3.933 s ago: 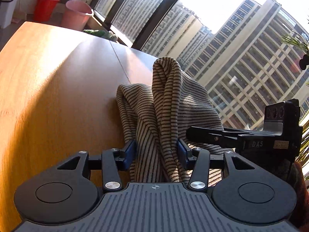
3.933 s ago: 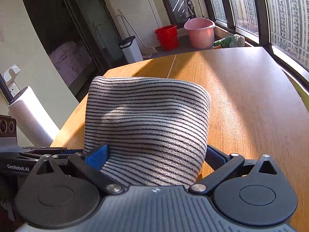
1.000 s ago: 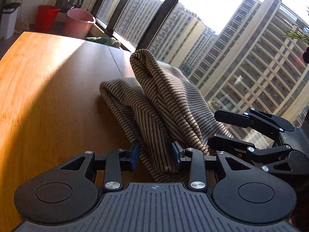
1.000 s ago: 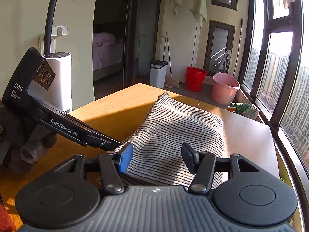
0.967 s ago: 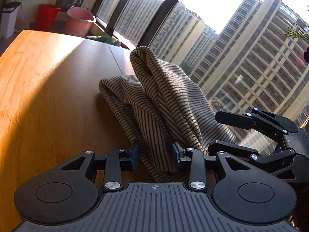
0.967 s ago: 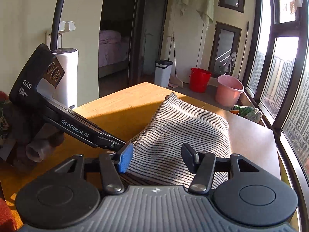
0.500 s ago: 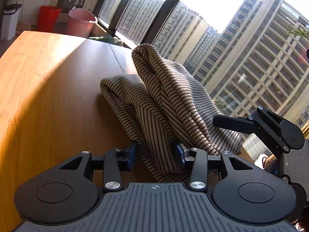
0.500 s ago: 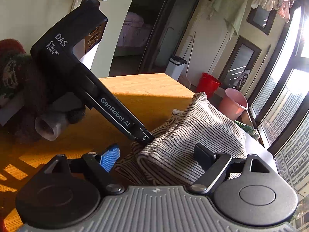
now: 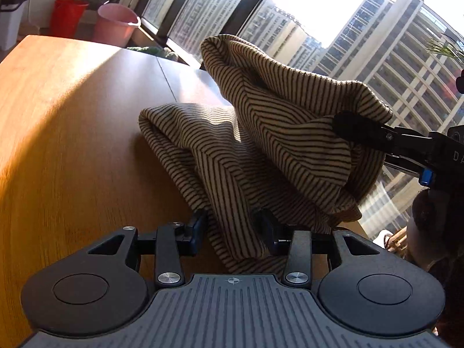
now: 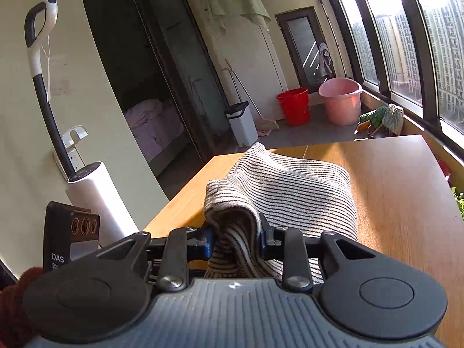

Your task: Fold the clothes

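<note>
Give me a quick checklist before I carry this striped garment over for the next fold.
1. Left gripper clamped on the striped garment: ok.
2. Right gripper has cloth between its jaws, which are closing: ok.
3. Cloth bunched, not flat, at the right grip: not ok.
4. Bare wooden table beyond the garment: ok.
5. Lower layers lying smooth: cannot tell.

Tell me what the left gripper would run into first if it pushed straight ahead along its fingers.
Most likely more of the striped garment itself: the left gripper already has a fold of it between its pads, and the bunched cloth rises directly ahead. Beyond that lies the wooden table; depth is hard to judge.
</note>
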Available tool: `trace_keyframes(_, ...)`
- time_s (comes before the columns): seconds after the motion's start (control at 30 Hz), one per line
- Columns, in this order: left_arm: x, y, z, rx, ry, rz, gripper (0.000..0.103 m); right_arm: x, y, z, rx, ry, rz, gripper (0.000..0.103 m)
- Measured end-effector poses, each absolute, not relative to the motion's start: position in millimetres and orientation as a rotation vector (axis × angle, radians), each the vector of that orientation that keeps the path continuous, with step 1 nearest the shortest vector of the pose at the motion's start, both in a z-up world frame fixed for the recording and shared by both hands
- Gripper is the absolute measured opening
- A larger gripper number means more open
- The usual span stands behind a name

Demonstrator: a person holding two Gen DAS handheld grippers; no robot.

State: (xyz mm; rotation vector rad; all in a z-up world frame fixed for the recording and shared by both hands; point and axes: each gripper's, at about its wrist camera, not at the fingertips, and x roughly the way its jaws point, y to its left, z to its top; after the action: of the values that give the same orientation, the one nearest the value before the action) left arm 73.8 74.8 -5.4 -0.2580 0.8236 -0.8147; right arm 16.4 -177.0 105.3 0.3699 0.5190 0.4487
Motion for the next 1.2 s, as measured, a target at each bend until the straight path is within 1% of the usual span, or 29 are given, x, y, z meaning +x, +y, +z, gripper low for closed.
trace_keyframes(0.03, 74, 73, -5, -0.252, 0.823, -0.817, 0.044, 17, -182, 108, 0.44, 0.517, 0.487, 0.021)
trace_keyframes(0.07, 73, 71, -4, -0.246, 0.821, -0.818, 0.042, 19, -179, 106, 0.454, 0.535, 0.514, 0.021)
trace_keyframes(0.13, 74, 69, -4, -0.235, 0.815, -0.821, 0.043, 23, -168, 101, 0.45, 0.58, 0.562, 0.021)
trace_keyframes(0.2, 75, 70, -4, -0.236, 0.813, -0.825, 0.042, 30, -160, 86, 0.421, 0.645, 0.561, 0.021)
trace_keyframes(0.3, 74, 69, -2, -0.21, 0.801, -0.835, 0.04, 34, -170, 61, 0.516, 0.694, 0.571, 0.021)
trace_keyframes(0.37, 73, 73, 0, -0.191, 0.813, -0.858, 0.041, 35, -179, 54, 0.568, 0.697, 0.578, 0.021)
trace_keyframes(0.4, 73, 78, 2, -0.186, 0.823, -0.868, 0.043, 34, -179, 52, 0.559, 0.699, 0.575, 0.021)
trace_keyframes(0.47, 73, 91, 8, -0.167, 0.83, -0.875, 0.049, 28, -170, 52, 0.466, 0.691, 0.569, 0.021)
trace_keyframes(0.53, 71, 102, 18, -0.142, 0.807, -0.856, 0.046, 19, -155, 55, 0.327, 0.669, 0.557, 0.021)
trace_keyframes(0.63, 71, 117, 50, -0.19, 0.702, -0.84, 0.047, 12, -133, 59, 0.149, 0.636, 0.536, 0.021)
trace_keyframes(0.73, 77, 113, 81, -0.256, 0.603, -0.868, 0.049, 7, -122, 60, 0.063, 0.614, 0.522, 0.021)
trace_keyframes(0.8, 82, 94, 91, -0.261, 0.578, -0.886, 0.053, 5, -118, 60, 0.043, 0.603, 0.513, 0.021)
trace_keyframes(0.87, 91, 70, 89, -0.249, 0.599, -0.895, 0.054, 3, -114, 60, 0.027, 0.59, 0.502, 0.021)
trace_keyframes(0.93, 105, 51, 74, -0.229, 0.659, -0.862, 0.054, 0, -108, 60, 0.01, 0.571, 0.488, 0.021)
trace_keyframes(1.03, 113, 46, 48, -0.223, 0.723, -0.817, 0.049, -5, -106, 62, -0.014, 0.546, 0.473, 0.021)
trace_keyframes(1.07, 113, 51, 40, -0.228, 0.722, -0.811, 0.049, -7, -106, 64, -0.021, 0.535, 0.478, 0.023)
trace_keyframes(1.13, 110, 55, 33, -0.215, 0.709, -0.805, 0.049, -11, -108, 69, -0.032, 0.522, 0.507, 0.037)
trace_keyframes(1.17, 108, 56, 32, -0.195, 0.698, -0.802, 0.049, -14, -108, 71, -0.04, 0.519, 0.529, 0.049)
trace_keyframes(1.2, 106, 56, 32, -0.177, 0.688, -0.799, 0.049, -16, -108, 73, -0.051, 0.515, 0.54, 0.059)
